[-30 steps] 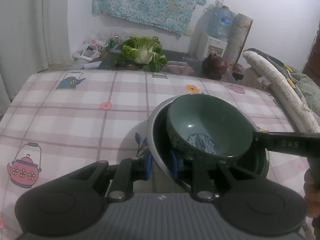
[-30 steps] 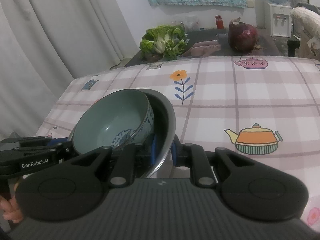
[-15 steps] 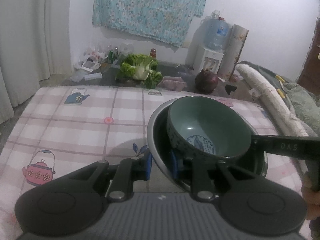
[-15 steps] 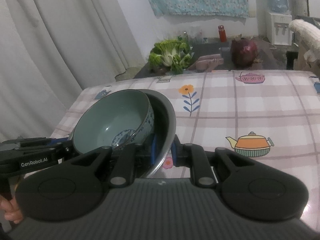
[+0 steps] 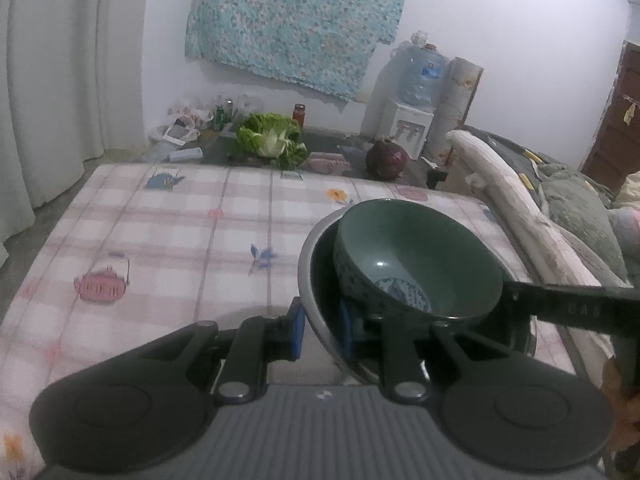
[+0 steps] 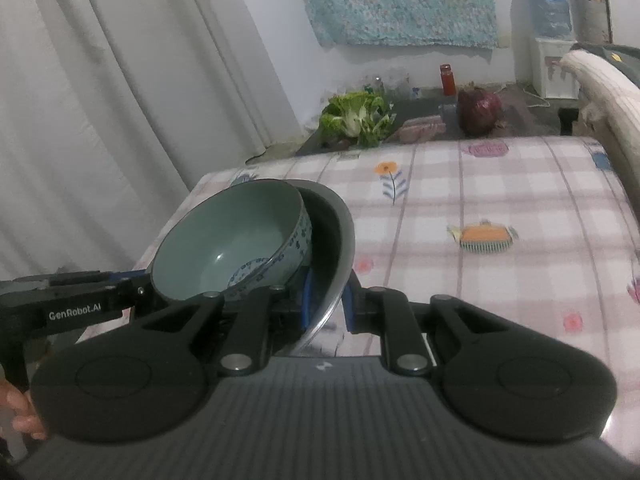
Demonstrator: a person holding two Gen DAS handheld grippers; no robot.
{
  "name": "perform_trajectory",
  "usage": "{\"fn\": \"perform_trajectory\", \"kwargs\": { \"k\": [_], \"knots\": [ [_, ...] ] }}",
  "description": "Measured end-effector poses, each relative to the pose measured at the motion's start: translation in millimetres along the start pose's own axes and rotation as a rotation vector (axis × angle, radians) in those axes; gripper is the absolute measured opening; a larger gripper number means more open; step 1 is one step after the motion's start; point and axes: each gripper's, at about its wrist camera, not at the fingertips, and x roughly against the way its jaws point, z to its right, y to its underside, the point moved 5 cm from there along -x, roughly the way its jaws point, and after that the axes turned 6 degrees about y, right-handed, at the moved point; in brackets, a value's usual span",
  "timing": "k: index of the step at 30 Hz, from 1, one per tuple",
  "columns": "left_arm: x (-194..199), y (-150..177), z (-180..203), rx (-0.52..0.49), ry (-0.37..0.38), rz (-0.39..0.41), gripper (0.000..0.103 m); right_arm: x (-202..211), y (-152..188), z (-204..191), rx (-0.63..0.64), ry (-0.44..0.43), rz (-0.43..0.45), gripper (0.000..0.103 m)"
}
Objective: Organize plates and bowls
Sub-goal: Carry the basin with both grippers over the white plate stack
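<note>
My left gripper (image 5: 322, 330) clamps the steel bowl's (image 5: 310, 264) left rim; the green bowl (image 5: 416, 256) sits tilted inside, above the tablecloth (image 5: 168, 240); my right gripper (image 6: 326, 304) clamps the opposite rim. Uneven tilting could slide it out.

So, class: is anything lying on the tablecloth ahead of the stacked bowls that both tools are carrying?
Nothing visible: the tablecloth ahead of the metal bowl and green bowl is bare; the cabbage lies beyond its far edge.
</note>
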Motion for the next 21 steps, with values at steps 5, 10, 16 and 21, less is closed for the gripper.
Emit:
{"fn": "perform_trajectory", "kwargs": {
  "k": [5,10,16,21],
  "knots": [
    [12.0,31.3,10.5,0.004,0.008,-0.02,0.017,25.0,36.9,2.5,-0.026,0.004,-0.028,0.015],
    [11.0,61.8,10.6,0.017,0.007,-0.06,0.017,33.2,74.4,6.2,-0.049,0.013,-0.07,0.016],
    [7.1,84.0,10.2,0.013,-0.001,-0.114,0.017,30.3,104.2,8.9,-0.059,0.028,-0.113,0.016],
    [6.8,91.9,10.8,-0.011,-0.019,-0.134,0.017,28.9,113.1,3.8,-0.017,0.056,-0.107,0.016]
  ]
}}
